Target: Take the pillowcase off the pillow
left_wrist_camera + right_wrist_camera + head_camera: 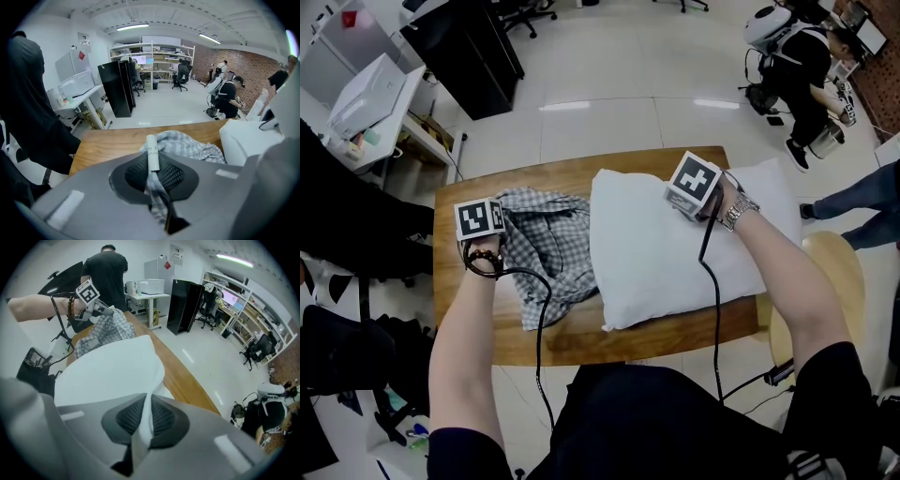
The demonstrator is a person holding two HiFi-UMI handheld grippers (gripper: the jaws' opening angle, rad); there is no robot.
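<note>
Table: wooden. A bare strip runs along the near edge, with more bare wood at the left end, outside the left hand.
Pillow: bare white, on the right half of the table. Its right end hangs past the table's right edge; its near corner stops short of the near edge.
Pillowcase: grey check, crumpled in a heap on the left half. It touches the pillow's left edge.
Left gripper: jaws closed on a pinched fold of the pillowcase. A white label tab stands up between the pads.
Right gripper: jaws closed on a pinch of the pillow's white cover, at the far right part of the pillow.
Cables: black, one from each gripper, trailing back across the table toward the person holding them.
Room, far side: open pale floor beyond the far edge. A black cabinet stands well apart.
Room, left: a person in black is close by the table's left end.
Room, right: a round wooden stool stands just beside the table. A crouching person is further off.
</note>
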